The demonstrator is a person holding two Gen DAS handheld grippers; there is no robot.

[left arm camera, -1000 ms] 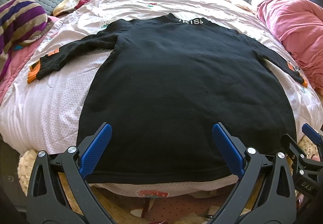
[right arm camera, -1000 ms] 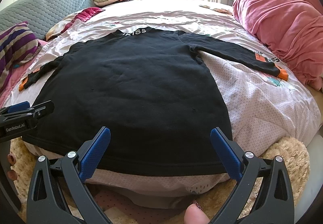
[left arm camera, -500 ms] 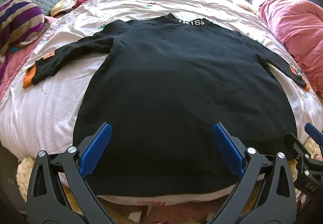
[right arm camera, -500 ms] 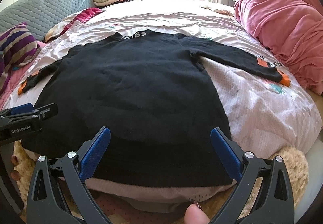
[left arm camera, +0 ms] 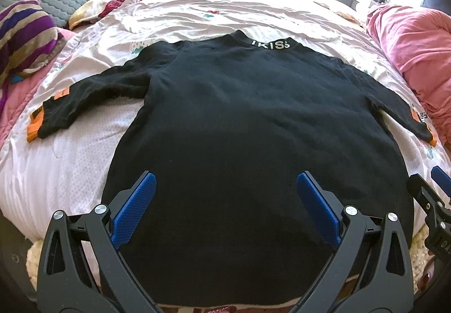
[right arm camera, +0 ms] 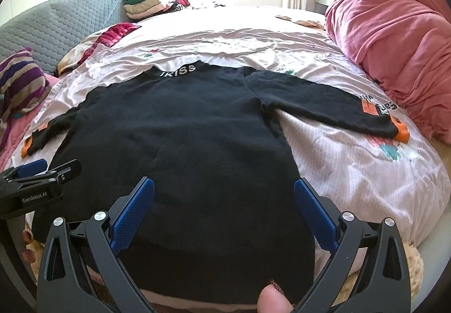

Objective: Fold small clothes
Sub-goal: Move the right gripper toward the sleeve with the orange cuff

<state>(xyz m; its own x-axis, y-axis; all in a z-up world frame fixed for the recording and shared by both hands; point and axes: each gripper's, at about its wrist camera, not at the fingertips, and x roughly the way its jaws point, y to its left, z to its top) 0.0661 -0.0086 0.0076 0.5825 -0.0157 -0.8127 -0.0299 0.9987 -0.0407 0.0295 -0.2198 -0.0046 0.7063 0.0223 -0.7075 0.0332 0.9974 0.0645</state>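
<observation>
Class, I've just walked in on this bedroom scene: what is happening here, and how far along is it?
A person holds a gripper in each hand over a black sweater spread flat on the bed, sleeves out to both sides, collar away from the cameras. The left tool and the right tool are both open above the near hem, gripping nothing. No fold has been made yet.

- I see the black sweater (left arm camera: 253, 143): matt, soft knit cloth.
- My left hand-held gripper (left arm camera: 225, 211): matt black plastic, textured blue pads (left arm camera: 132, 208).
- Bedsheet (right arm camera: 352, 172): thin, crinkled cloth.
</observation>
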